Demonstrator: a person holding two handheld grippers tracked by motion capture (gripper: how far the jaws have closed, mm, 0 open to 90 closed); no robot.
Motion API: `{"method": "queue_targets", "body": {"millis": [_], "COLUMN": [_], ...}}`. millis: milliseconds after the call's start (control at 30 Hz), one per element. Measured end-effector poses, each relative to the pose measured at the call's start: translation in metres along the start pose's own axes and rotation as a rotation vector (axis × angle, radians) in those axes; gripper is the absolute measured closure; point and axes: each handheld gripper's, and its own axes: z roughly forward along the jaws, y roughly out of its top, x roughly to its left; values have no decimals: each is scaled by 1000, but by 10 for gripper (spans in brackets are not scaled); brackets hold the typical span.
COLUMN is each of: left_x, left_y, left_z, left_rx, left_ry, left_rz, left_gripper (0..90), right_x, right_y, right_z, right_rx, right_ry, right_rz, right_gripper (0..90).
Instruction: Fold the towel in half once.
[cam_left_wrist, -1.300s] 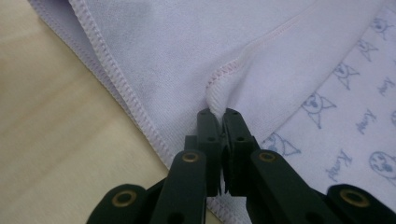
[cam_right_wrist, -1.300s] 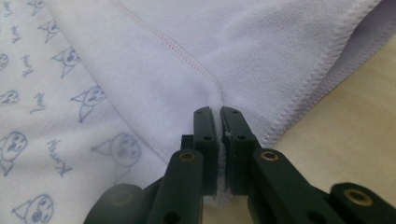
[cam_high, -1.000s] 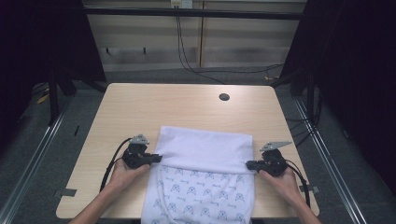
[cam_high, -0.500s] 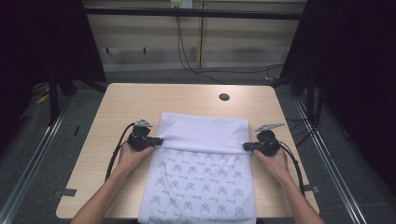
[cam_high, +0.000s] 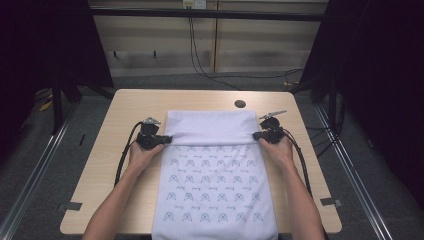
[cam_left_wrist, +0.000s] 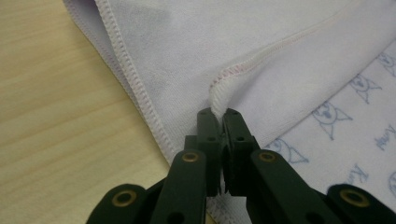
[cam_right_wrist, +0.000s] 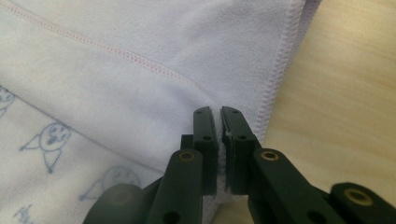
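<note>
The towel lies centred on the bench, overhanging its six-o'clock edge. Its folded-over flap lies toward twelve, the left gripper at nine, the right gripper at three.

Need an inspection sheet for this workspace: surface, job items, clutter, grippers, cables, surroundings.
Surface: light wooden table, with a dark round hole near its far edge.
Job's things: white towel with small printed figures lies flat, its near end hanging over the table's near edge; the far end is folded over as a plain white flap.
Clutter: nothing seen.
Grippers: left gripper shut on the flap's hemmed edge; right gripper shut on the opposite edge.
Cables: a black cable trails from the left gripper, another from the right; wires hang behind the table.
Surroundings: grey floor, dark curtains at the sides.
</note>
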Motion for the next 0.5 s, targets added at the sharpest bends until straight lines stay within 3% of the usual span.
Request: {"method": "queue_targets", "body": {"millis": [167,200,233,300,367,500], "left_x": [8,9,10,10,6,8], "left_y": [7,8,7,8,9,10], "left_z": [6,7,8,8,9,-3], "left_rx": [-6,-18,-25,-25,-20,-43], "left_ry": [28,26,25,30,52,13], "left_rz": [8,-12,-22,-18,16,-2], "left_gripper": [872,872,873,873,874,874], "right_x": [-3,-4,-3,-1,-2,-5], "right_y": [11,12,12,12,11,9], "right_z": [11,13,14,16,15,6], "right_rx": [-20,-29,-37,-57,-62,-113], "right_ry": [-21,-23,-36,-52,-40,15], "right_rz": [32,48,94,92,102,100], "right_gripper": [853,853,854,854,854,853]}}
